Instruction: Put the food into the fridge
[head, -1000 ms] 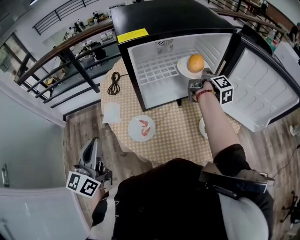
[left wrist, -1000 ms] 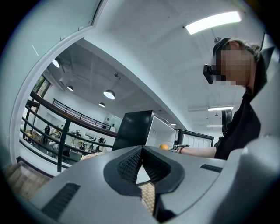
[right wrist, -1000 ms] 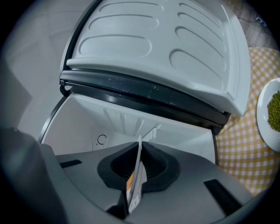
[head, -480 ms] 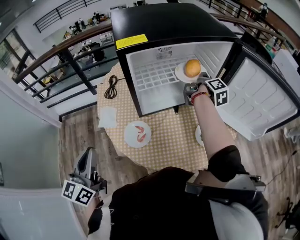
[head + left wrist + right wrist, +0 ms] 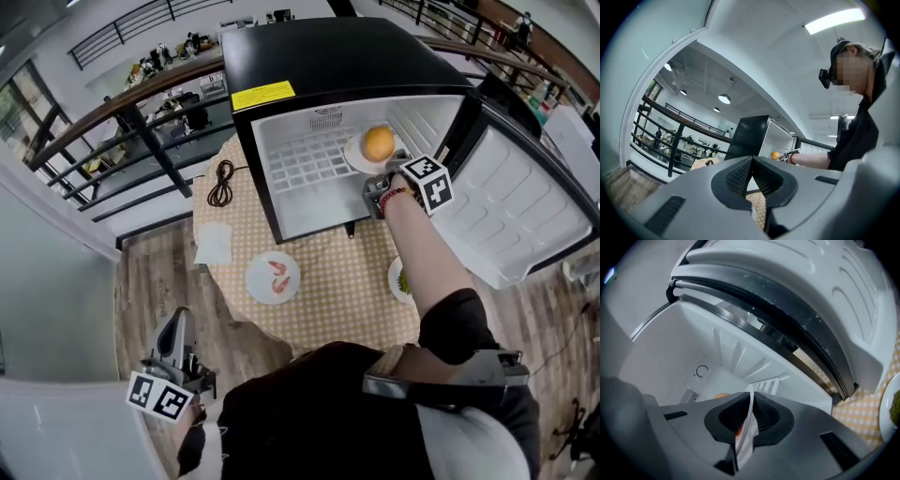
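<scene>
Now your right gripper [image 5: 379,184] has its jaws clamped on the rim of the plate [image 5: 354,155], holding the orange [image 5: 379,142] inside the fridge [image 5: 319,56] over the wire shelf [image 5: 302,159], while your left gripper [image 5: 176,345] hangs low, jaws closed on nothing. With only that edge pinched, a tilt could roll the orange off, or the plate could slip before it sits flat.

No text can be read anywhere. The yellow rectangular label [image 5: 262,95] on the front top edge of the black box-shaped fridge [image 5: 328,47] has print too small to read.
</scene>
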Demonstrator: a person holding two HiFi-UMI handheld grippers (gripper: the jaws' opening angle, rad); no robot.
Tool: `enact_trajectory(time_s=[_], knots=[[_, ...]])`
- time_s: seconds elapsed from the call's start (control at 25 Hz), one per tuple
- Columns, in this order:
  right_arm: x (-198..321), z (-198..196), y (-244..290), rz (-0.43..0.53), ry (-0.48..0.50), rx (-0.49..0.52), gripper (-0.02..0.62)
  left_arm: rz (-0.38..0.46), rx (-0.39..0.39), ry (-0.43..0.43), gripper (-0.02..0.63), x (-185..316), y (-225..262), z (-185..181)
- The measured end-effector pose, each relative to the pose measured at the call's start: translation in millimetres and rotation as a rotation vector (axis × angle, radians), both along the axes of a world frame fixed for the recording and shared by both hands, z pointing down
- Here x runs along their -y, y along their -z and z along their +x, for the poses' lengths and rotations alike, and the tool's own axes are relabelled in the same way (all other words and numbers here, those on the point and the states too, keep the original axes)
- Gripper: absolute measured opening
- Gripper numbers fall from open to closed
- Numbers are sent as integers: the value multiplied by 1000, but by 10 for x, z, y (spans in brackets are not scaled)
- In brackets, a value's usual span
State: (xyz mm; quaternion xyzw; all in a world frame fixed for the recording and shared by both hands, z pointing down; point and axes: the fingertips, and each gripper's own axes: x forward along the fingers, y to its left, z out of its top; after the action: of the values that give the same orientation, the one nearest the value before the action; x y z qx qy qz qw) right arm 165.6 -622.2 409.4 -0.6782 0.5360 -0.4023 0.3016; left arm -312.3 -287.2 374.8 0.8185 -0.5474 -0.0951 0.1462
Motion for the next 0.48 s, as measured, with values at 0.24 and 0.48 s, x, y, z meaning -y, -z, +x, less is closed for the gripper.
enact_trajectory(time_s=[0.24,0.48], knots=[[98,-54,44,-29,74,-133,28,-6,0,14,12,-10,-18,-15],[171,-130,124,-19,162,-310,43,-8,-8,34,12,-20,-26,-37]])
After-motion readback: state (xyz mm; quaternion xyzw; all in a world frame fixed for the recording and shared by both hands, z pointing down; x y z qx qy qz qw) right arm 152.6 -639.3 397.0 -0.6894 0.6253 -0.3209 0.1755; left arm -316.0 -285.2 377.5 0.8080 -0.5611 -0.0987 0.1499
